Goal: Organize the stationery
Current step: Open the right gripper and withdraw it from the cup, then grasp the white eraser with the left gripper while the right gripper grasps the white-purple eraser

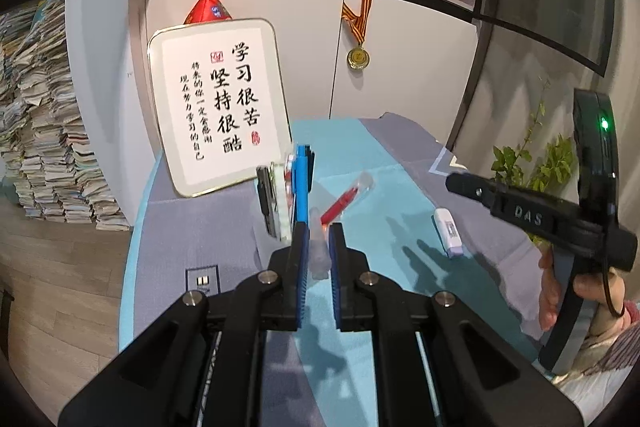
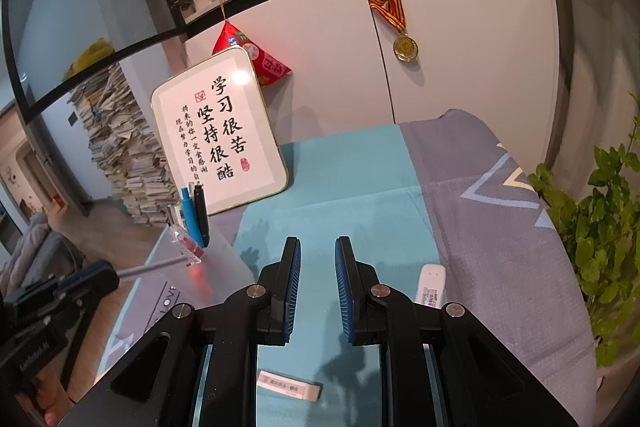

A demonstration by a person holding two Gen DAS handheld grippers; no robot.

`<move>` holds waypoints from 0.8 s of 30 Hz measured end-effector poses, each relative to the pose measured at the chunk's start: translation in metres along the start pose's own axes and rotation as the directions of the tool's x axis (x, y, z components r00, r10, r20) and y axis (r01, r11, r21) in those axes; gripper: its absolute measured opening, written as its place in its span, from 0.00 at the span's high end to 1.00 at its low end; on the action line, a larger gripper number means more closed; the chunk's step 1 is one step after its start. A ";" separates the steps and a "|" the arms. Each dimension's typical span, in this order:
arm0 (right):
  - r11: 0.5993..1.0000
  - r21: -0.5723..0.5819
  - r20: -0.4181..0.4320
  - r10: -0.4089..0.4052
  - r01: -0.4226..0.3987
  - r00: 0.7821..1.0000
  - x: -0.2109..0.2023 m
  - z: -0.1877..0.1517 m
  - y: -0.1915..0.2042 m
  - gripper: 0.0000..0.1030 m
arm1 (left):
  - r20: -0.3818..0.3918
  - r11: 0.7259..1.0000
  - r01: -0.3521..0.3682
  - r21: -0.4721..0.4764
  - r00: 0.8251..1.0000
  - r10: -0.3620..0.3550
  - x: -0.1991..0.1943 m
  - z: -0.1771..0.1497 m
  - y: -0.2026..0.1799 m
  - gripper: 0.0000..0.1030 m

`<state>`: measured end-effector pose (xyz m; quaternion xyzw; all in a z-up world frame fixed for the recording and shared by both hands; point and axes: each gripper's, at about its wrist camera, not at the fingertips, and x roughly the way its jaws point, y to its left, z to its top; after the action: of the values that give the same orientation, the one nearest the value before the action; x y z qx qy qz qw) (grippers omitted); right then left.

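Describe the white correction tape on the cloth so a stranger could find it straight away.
Start at the framed calligraphy board leaning at the back of the table, then move forward and right across the teal cloth. The correction tape lies flat there, alone, near the seam with the grey cloth. It is a stubby white block with a barcode label, unlike the slim pens grouped beside the board.
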<state>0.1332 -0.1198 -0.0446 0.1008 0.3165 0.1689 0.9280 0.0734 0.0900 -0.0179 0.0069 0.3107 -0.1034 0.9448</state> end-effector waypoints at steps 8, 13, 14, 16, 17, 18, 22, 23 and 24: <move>1.000 0.008 -0.007 0.002 -0.002 1.000 -0.001 -0.005 -0.004 0.83 | 0.016 1.000 -0.007 0.026 1.000 0.007 0.012 0.019 -0.011 0.88; 1.000 0.014 -0.008 -0.001 0.001 1.000 -0.002 -0.007 -0.008 0.83 | 0.020 1.000 -0.004 0.006 1.000 0.003 0.020 0.026 -0.009 0.87; 1.000 0.018 -0.008 -0.001 0.002 1.000 -0.003 -0.007 -0.009 0.83 | 0.019 1.000 -0.003 0.001 1.000 0.003 0.021 0.028 -0.009 0.87; 1.000 0.025 -0.009 -0.003 0.003 1.000 -0.003 -0.008 -0.012 0.83 | 0.016 1.000 -0.001 -0.009 1.000 0.001 0.025 0.029 -0.007 0.87; 1.000 0.026 -0.009 -0.004 0.004 1.000 -0.004 -0.008 -0.014 0.83 | 0.015 1.000 0.001 -0.012 1.000 -0.001 0.025 0.030 -0.008 0.87; 1.000 0.029 -0.010 -0.004 0.004 1.000 -0.004 -0.009 -0.015 0.83 | 0.015 1.000 0.001 -0.016 1.000 -0.001 0.026 0.030 -0.008 0.85; 0.999 0.040 -0.015 -0.006 0.007 1.000 -0.005 -0.009 -0.020 0.83 | 0.029 1.000 -0.012 -0.015 1.000 0.013 0.024 0.031 -0.010 0.71; 0.999 0.042 -0.016 -0.005 0.006 1.000 -0.005 -0.009 -0.021 0.83 | 0.030 1.000 -0.013 -0.012 0.999 0.013 0.024 0.031 -0.010 0.71; 0.999 0.041 -0.017 -0.005 0.006 1.000 -0.005 -0.009 -0.021 0.83 | 0.031 1.000 -0.014 -0.010 0.999 0.014 0.024 0.031 -0.011 0.71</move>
<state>0.1296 -0.1402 -0.0551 0.1175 0.3279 0.1608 0.9235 0.1080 0.0723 -0.0060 0.0028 0.2962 -0.0953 0.9504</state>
